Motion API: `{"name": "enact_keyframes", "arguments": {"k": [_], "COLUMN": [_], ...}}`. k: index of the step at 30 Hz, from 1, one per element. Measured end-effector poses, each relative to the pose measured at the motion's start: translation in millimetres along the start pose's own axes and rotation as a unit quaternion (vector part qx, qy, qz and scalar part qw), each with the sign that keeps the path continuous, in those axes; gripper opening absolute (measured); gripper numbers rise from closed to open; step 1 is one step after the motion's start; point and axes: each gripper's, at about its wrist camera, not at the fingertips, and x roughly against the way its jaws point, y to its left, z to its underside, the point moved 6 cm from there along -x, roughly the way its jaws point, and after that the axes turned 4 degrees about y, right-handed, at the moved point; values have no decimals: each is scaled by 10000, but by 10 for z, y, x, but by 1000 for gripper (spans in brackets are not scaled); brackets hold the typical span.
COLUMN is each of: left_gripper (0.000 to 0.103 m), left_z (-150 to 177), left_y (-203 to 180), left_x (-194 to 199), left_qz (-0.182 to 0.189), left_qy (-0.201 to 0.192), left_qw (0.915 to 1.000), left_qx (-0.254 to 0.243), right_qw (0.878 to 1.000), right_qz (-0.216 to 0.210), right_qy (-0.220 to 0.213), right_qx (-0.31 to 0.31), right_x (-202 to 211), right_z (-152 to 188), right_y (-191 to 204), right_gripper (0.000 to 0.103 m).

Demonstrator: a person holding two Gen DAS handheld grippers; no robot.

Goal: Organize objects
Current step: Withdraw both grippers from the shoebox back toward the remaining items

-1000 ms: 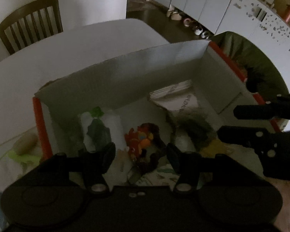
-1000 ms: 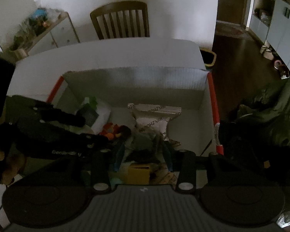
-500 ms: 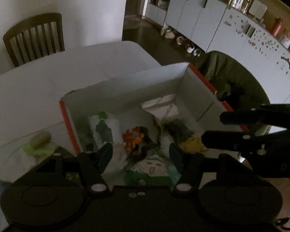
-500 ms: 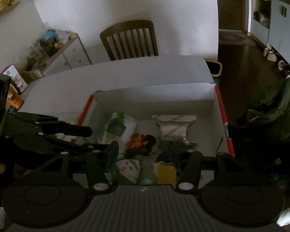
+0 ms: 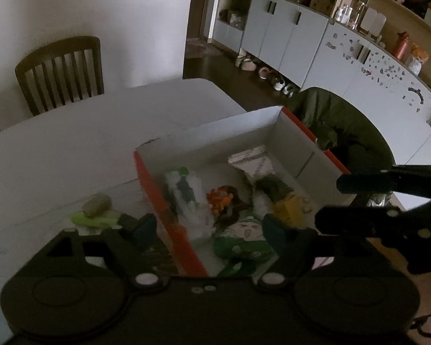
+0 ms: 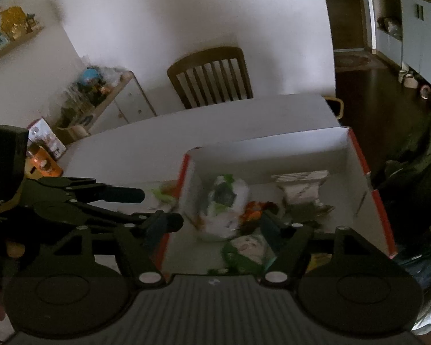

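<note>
My left gripper (image 5: pixel 211 231) and right gripper (image 6: pixel 215 224) are matte black, with round discs on their bases, silver screws at the finger pivots, dark teal pads (image 5: pixel 274 230), and a ribbed grey plate on the right one.

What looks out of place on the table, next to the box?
A few small things, a beige lump and a light green piece, lie on the table just outside the orange-sided box, while the other items are piled inside. Both grippers, left and right, are open and empty.
</note>
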Motion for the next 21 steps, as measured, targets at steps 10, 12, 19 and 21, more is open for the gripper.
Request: {"name": "enact_keyframes", "arguments": {"k": [10, 12, 19, 21], "left_gripper": [101, 102, 102, 102], "left_z": [88, 112, 179, 191], "left_y": [442, 548, 888, 979], "left_x": [250, 282, 353, 363], "left_qz": [-172, -150, -199, -176], "left_qy": [-217, -231, -325, -354], "left_qw": [9996, 9996, 9993, 9992], "left_qx": [53, 86, 46, 65], "right_qw": [9992, 9992, 9988, 9987], "right_qz": [207, 228, 365, 394], "right_qy": [-327, -314, -254, -230], "right_qx": [110, 131, 213, 206], "right_x": [-17, -53, -250, -316], "right_z": [-1, 1, 2, 4], "right_y": [503, 597, 922, 1011], "right_gripper": [82, 82, 82, 83]}}
